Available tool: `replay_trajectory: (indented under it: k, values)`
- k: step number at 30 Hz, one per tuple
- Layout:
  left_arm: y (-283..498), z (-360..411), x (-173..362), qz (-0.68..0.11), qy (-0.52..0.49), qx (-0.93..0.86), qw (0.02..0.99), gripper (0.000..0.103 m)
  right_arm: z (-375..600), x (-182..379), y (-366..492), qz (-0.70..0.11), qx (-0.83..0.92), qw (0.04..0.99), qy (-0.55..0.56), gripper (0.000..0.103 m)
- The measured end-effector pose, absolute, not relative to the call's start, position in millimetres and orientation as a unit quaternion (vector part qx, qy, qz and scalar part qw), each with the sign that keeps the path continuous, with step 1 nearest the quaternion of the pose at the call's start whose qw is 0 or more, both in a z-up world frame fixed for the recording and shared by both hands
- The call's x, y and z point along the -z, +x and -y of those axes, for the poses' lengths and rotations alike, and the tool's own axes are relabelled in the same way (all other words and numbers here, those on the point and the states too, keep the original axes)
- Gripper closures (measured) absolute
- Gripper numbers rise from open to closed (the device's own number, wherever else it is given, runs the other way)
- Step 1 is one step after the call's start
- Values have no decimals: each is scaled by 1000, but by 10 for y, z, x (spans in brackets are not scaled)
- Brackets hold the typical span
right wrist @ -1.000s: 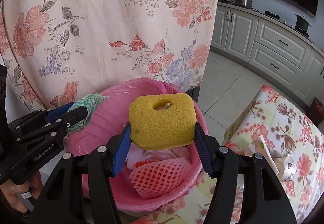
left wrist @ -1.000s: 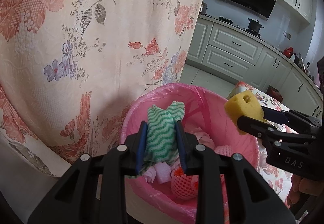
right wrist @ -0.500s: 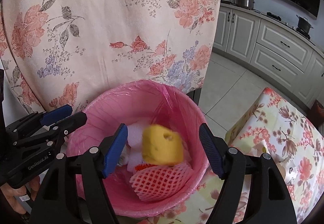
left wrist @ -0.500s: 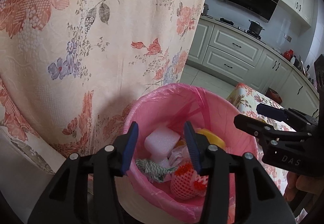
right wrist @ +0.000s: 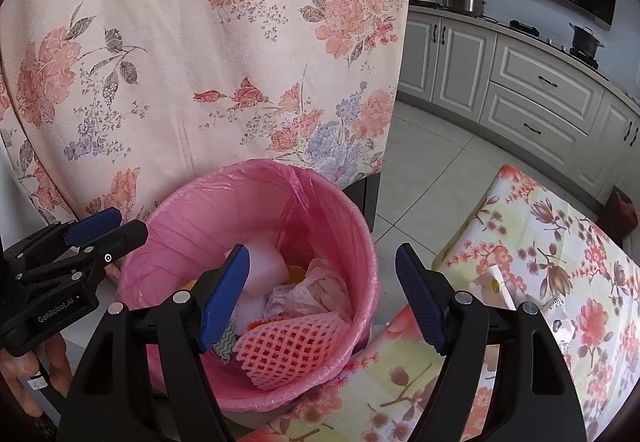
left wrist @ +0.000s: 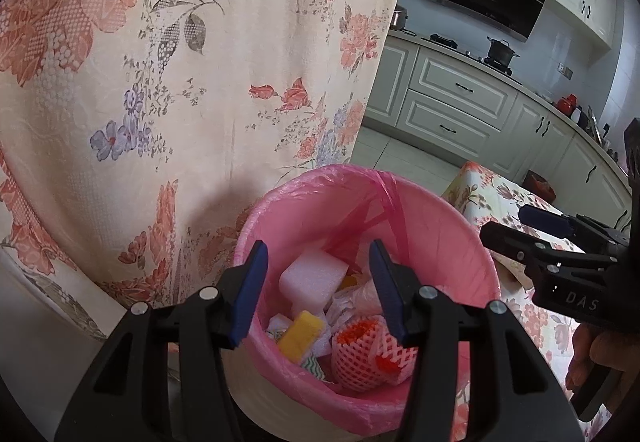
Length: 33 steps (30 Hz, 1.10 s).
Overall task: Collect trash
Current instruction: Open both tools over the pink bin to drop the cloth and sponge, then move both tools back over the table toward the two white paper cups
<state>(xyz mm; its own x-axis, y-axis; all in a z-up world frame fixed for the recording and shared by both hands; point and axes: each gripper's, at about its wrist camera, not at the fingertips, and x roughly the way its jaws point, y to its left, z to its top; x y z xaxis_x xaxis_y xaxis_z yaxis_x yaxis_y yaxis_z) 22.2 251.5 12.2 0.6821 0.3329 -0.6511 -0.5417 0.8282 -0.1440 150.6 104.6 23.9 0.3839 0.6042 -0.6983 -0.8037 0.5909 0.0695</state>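
A bin with a pink liner (left wrist: 320, 210) (right wrist: 224, 210) stands below both grippers. In it lie a yellow sponge (left wrist: 300, 336), a green wavy cloth (left wrist: 312, 364) (right wrist: 224, 338), a white foam block (left wrist: 312, 278) (right wrist: 260, 274), a pink foam net (left wrist: 368, 354) (right wrist: 288, 346) and crumpled plastic (right wrist: 308, 290). My left gripper (left wrist: 317, 254) hangs over the bin, its jaws opening with nothing between them. My right gripper (right wrist: 321, 254) is open and holds nothing above the bin's right side. Each gripper shows in the other's view: the right gripper (left wrist: 532, 226), the left gripper (right wrist: 108, 226).
A hanging floral cloth (left wrist: 160, 82) stands right behind the bin. A table with a floral cover (right wrist: 560, 282) lies to the right, with a white wrapper (right wrist: 492, 282) on it. Grey kitchen cabinets (right wrist: 540, 82) and tiled floor (right wrist: 432, 170) lie beyond.
The left gripper let go of the green cloth and the right gripper let go of the yellow sponge. Both pieces fell into the bin. Both pairs of jaws spread wider.
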Motion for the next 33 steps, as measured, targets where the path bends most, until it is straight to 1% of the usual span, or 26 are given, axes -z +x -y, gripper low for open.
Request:
replay_trajectory:
  k: [12, 21, 33]
  values:
    - [339, -2343, -186, -318, -149, -229, 908, 52, -746, -304, 1671, -346, -409, 834, -132, 31]
    - [477, -2151, -229, -323, -135, -213, 912, 52, -294, -389, 1967, -339, -375, 855, -117, 25]
    - [788, -1820, -289, -331, -110, -187, 919, 51, 349, -241, 2449, -353, -317, 874, -106, 24]
